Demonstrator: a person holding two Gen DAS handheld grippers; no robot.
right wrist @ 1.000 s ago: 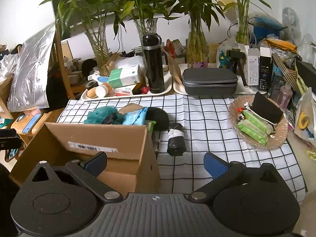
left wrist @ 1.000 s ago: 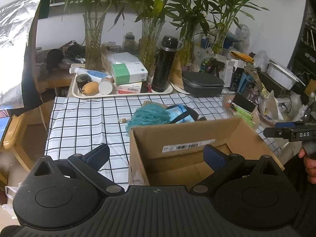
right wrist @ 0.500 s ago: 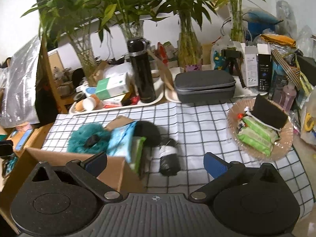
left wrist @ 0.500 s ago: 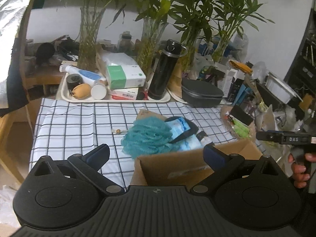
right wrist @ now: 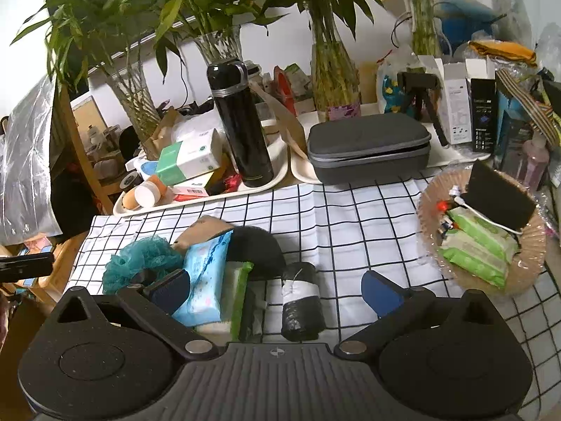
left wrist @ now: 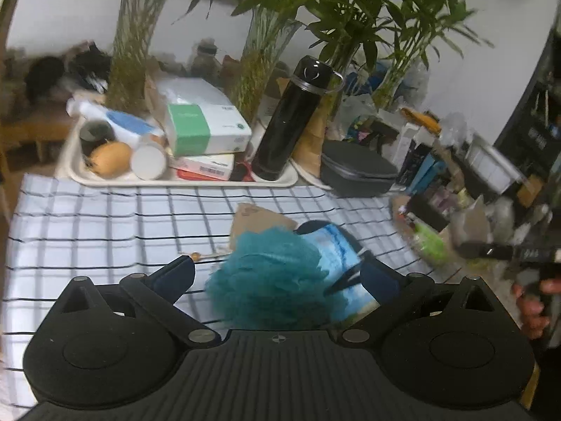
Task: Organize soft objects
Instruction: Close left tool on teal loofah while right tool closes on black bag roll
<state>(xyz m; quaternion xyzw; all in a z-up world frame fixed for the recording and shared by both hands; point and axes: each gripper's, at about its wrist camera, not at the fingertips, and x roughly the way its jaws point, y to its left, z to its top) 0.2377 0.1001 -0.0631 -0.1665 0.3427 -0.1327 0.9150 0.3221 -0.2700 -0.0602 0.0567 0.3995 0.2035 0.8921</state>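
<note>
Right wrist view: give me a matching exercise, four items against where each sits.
Items:
1. teal bath pouf
2. black flask
3. grey zip case
4. green wipe packs

Places:
A. in the round wicker dish on the right
B. upright on the left cream tray
C. on the right cream tray
D. on the checked cloth, left of the blue tissue pack

Pairs: 1-D, 2-B, 3-C, 4-A

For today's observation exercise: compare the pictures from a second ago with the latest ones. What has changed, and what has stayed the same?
Both views have moved forward past the cardboard box, which is now out of sight. The left gripper now brackets the teal bath pouf; the right gripper sits over the black roll and blue tissue pack. Nothing was taken hold of. The black flask and grey case stayed put.
</note>
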